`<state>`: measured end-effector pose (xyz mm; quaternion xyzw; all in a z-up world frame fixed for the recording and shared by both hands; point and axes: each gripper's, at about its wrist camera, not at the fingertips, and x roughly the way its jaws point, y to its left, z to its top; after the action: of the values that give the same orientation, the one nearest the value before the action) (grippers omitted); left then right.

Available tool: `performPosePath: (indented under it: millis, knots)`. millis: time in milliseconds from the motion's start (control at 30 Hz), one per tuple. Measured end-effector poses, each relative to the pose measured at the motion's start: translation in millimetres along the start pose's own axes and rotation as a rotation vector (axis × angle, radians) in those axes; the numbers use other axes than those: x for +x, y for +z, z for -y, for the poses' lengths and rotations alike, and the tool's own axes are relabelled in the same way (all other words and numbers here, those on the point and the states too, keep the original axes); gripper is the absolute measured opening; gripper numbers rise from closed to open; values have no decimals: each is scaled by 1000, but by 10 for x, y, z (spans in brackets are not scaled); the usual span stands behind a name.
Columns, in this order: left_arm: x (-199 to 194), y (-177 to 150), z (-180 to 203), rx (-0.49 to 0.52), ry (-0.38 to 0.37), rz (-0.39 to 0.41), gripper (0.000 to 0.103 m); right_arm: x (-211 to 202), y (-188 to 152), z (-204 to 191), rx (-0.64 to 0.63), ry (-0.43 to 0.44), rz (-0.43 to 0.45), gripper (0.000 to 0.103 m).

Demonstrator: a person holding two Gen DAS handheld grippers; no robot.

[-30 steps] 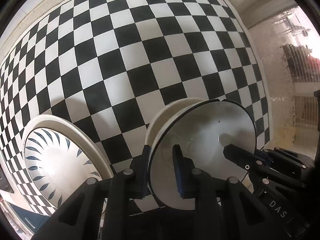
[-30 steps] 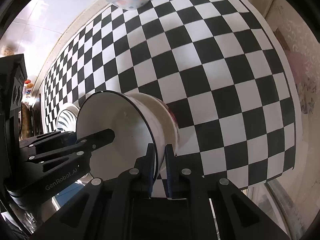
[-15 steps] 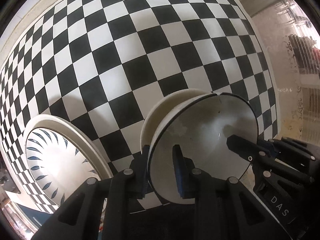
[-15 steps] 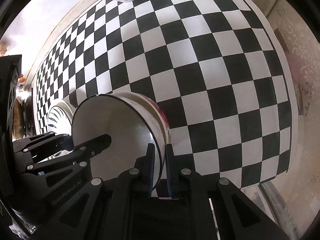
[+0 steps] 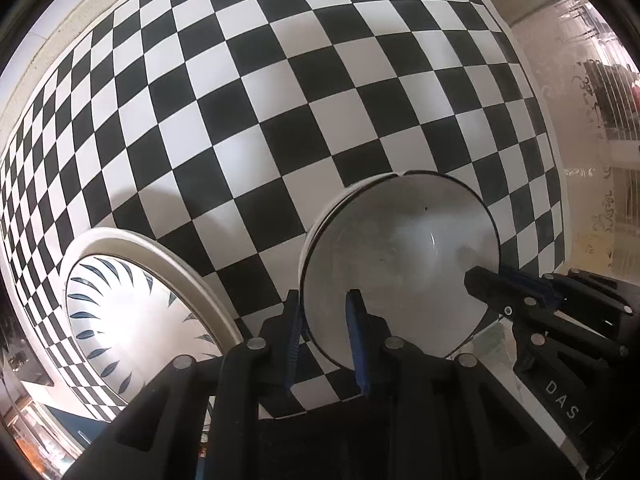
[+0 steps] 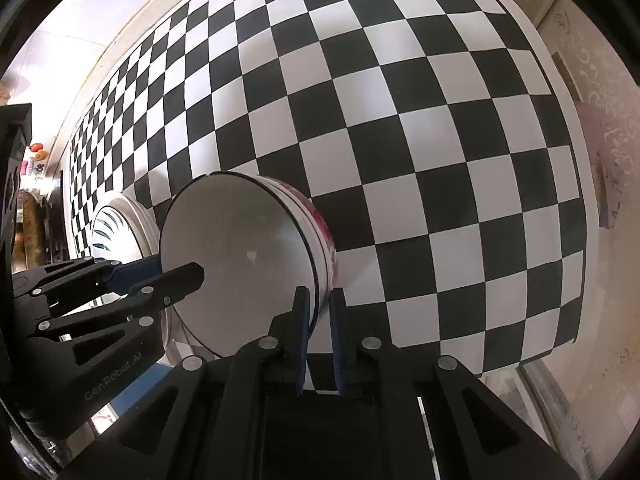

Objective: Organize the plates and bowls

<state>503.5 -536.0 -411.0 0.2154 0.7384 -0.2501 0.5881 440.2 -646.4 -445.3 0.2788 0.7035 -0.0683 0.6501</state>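
- Both claws pinch one white bowl (image 5: 396, 268) by opposite rims, tipped on its side above the checkered bench (image 5: 280, 120).
- Left claw (image 5: 326, 340) clamps the near-left rim; right claw (image 6: 318, 336) clamps the right rim.
- A leaf-patterned plate (image 5: 132, 320) lies just left.

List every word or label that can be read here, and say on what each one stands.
"DAS": on the right gripper body, in the left wrist view.
"GenRobot.AI": on the left gripper body, in the right wrist view.
The bowl both hold shows no text.
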Motion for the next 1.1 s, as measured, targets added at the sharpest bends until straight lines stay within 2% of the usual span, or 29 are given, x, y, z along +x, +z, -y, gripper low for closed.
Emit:
performPosePath:
  millis: [467, 633, 700, 733, 767, 800, 833, 867, 933, 1100]
  knots:
    - [63, -43, -156, -31, -23, 19, 20, 7, 43, 11, 15, 10, -30, 12]
    - [-87, -137, -290, -72, -14, 72, 20, -81, 43, 86, 43, 49, -34, 12]
    - [-233, -210, -369, -90, -17, 111, 20, -204, 29, 90, 33, 48, -5, 20]
    - [-326, -239, -403, -99, -24, 138, 20, -261, 26, 89, 31, 56, 9, 31]
    - [-408, -258, -436, -109, -32, 163, 20, -339, 35, 90, 31, 75, 28, 52]
    - [-488, -260, -473, -122, -40, 188, 20, -423, 56, 90, 31, 103, 52, 65]
    - [-590, -234, -494, -137, -51, 215, 21, -488, 72, 85, 29, 122, 73, 85]
    - [-683, -205, -536, -151, -72, 244, 25, -593, 112, 69, 17, 157, 114, 88]
    - [-791, -114, -610, -167, -94, 283, 25, -739, 201, 29, -11, 190, 166, 88]
    - [-946, 254, -842, -244, -112, 321, 25, -1040, 566, -57, -30, 185, 288, 88]
